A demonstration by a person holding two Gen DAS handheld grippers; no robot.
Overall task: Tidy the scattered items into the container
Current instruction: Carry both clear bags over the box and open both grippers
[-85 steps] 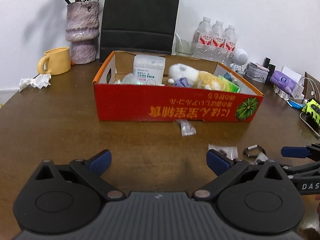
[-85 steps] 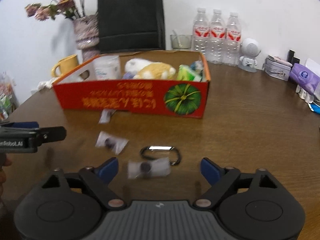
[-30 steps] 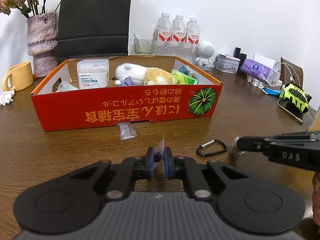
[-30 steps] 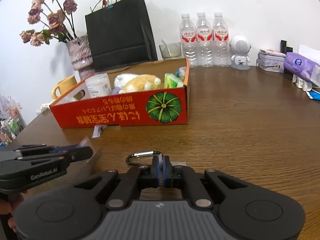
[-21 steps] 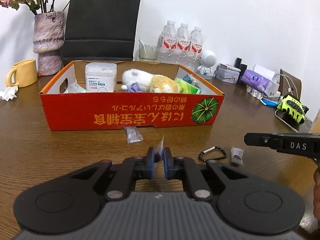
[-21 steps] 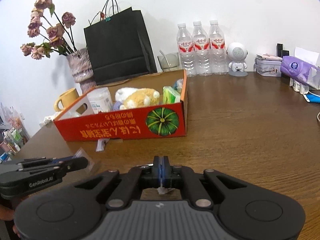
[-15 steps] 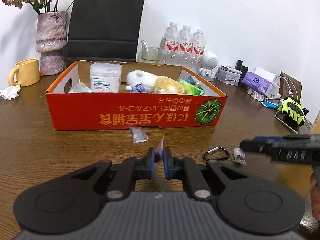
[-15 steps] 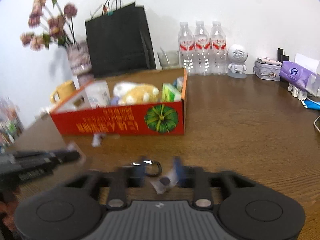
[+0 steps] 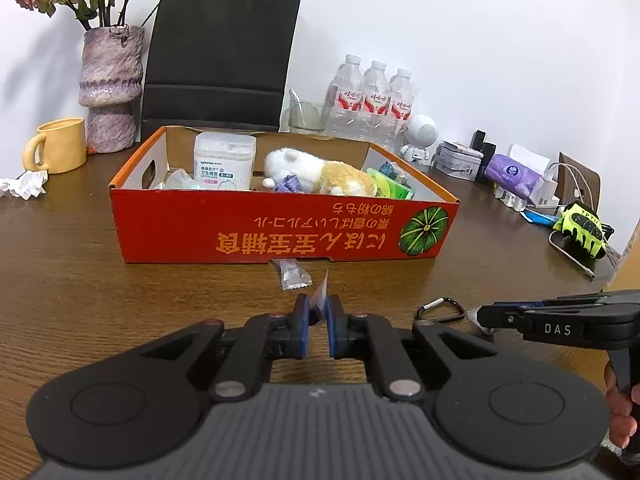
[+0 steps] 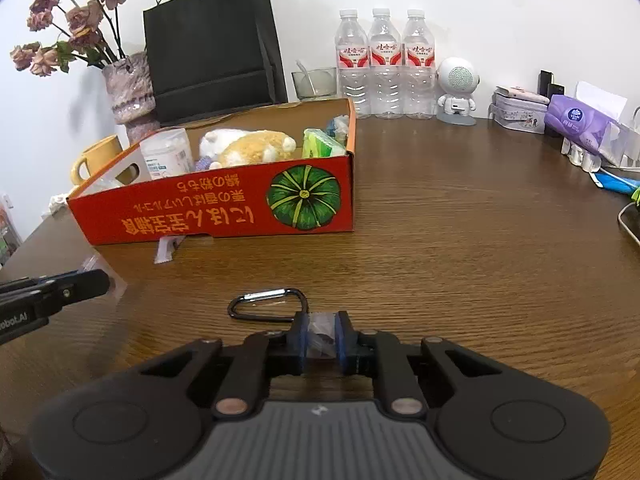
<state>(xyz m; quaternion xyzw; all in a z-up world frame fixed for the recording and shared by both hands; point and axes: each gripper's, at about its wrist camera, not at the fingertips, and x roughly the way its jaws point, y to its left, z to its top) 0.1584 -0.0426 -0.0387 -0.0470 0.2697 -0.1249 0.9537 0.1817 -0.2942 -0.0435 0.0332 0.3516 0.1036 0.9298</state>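
Pinching a small clear packet [image 9: 321, 298] upright between its blue pads, the left tool [image 9: 317, 322] sits at lower centre of the left wrist view, lifted off the desk [image 9: 80, 280], probably for carrying to the red cardboard box [image 9: 280, 228] just above it in the frame. In the right wrist view, the right tool [image 10: 321, 334] is closing on another clear packet [image 10: 320, 330] at lower centre, which lies between its pads. A black carabiner [image 10: 266, 305] lies just left of its tips. One more packet [image 9: 294, 274] rests against the box's front wall.
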